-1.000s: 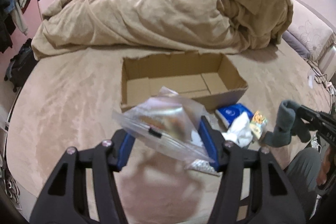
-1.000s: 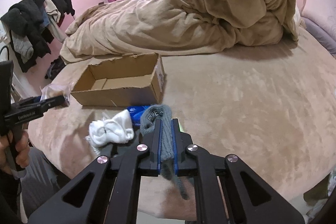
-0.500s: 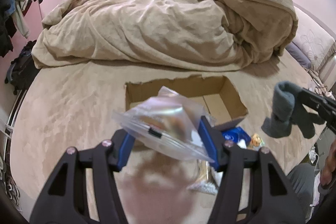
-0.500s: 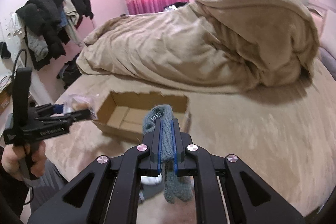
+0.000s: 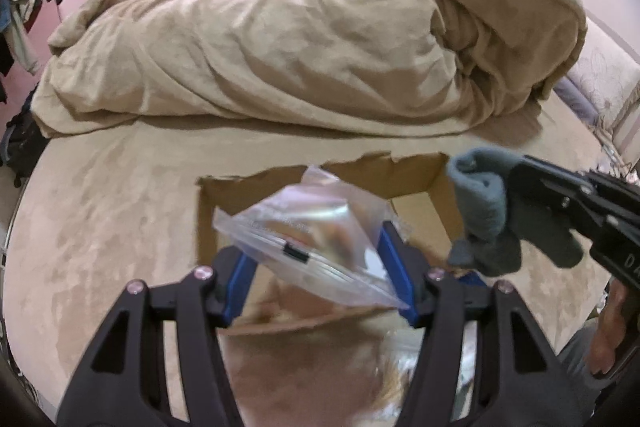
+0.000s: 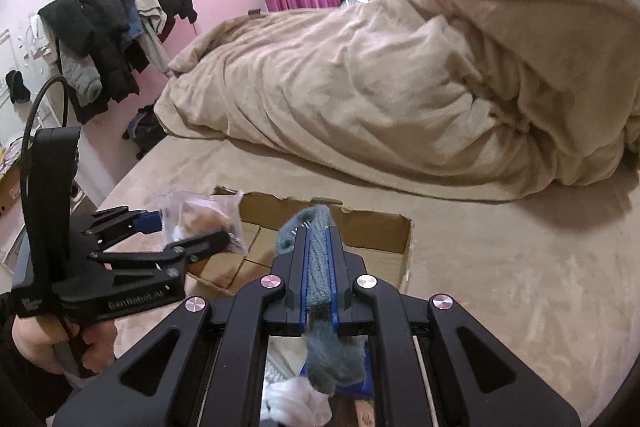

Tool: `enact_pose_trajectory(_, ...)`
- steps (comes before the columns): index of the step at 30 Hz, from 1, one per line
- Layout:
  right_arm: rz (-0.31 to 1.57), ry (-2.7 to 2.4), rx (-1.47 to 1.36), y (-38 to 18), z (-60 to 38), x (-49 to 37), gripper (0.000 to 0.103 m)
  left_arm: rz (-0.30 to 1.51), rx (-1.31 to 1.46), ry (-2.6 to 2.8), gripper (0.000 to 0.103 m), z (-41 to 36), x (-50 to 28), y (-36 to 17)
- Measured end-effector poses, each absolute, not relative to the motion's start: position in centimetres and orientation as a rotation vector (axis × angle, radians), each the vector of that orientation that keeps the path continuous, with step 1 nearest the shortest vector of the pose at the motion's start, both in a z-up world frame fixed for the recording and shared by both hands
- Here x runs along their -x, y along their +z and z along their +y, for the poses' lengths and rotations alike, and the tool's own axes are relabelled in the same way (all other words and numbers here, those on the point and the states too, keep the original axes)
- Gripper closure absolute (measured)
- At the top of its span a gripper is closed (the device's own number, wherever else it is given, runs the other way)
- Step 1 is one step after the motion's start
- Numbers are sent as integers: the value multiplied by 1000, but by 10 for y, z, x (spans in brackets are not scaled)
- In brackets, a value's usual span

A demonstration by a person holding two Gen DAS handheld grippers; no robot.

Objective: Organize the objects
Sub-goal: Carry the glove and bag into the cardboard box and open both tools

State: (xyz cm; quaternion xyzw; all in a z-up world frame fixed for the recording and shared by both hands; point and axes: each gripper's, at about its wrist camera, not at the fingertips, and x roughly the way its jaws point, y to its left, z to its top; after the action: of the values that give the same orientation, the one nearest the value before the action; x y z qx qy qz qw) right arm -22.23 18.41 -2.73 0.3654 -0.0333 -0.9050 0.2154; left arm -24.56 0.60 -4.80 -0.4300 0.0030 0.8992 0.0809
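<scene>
Clear plastic zip bag (image 5: 316,235) and grey knitted sock (image 6: 316,259) held above open brown cardboard box (image 6: 372,239).
The bag is pinched between the widely spread left gripper (image 5: 316,267) fingers; the sock is clamped by the nearly closed right gripper (image 6: 318,267).

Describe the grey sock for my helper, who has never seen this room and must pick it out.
Start at the bed, then the open cardboard box before the heaped beige duvet. Above the box's right end, the right gripper pinches the grey sock: knitted and opaque, unlike the clear zip bag beside it.

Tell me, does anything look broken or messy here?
Yes. The cardboard box has a ragged, torn top edge along its far wall, as if the flaps were ripped off. Behind it, the tan blanket lies bunched in a crumpled heap on the bed instead of spread flat.
</scene>
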Motion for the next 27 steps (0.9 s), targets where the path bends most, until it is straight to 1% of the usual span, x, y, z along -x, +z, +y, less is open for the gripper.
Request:
enact_pose_trajectory(6,-96,-2513,-1027,-43,185,245,95,44,1362,2662,41,21,267,-85)
enact_pose_trajectory(8,-82,-2515,-1025,-44,184,252,94,47,1367,2675,35,22,272,-90)
enact_pose_trajectory(9,-72,-2517,-1027,-45,183,255,93,39,1361,2682,27,21,272,-90)
enact_pose_trajectory(10,-69,-2524,-1028,-45,183,258,91,27,1355,2692,22,20,273,-90)
enact_pose_trajectory(11,-72,-2521,-1033,-46,183,261,86,14,1346,2703,21,18,274,-90)
enact_pose_trajectory(13,-78,-2503,-1046,-48,182,265,81,-9,1343,2712,19,15,278,-88)
enact_pose_trajectory(16,-70,-2518,-1041,-46,183,264,80,-18,1339,2724,15,12,277,-84)
enact_pose_trajectory(18,-56,-2540,-1036,-43,184,260,73,-24,1332,2710,14,11,272,-79)
enact_pose_trajectory(19,-54,-2549,-1032,-42,185,257,66,-31,1330,2706,14,10,270,-77)
enact_pose_trajectory(20,-57,-2554,-1028,-40,186,255,61,-39,1325,2704,12,10,266,-73)
enact_pose_trajectory(21,-63,-2560,-1024,-36,188,251,60,-49,1316,2702,9,9,263,-69)
enact_pose_trajectory(24,-64,-2579,-1005,-25,192,239,52,-72,1287,2712,7,7,250,-55)
enact_pose_trajectory(26,-55,-2593,-990,-16,195,228,41,-83,1260,2728,5,5,238,-43)
enact_pose_trajectory(27,-52,-2598,-985,-12,197,223,38,-86,1249,2731,3,5,232,-38)
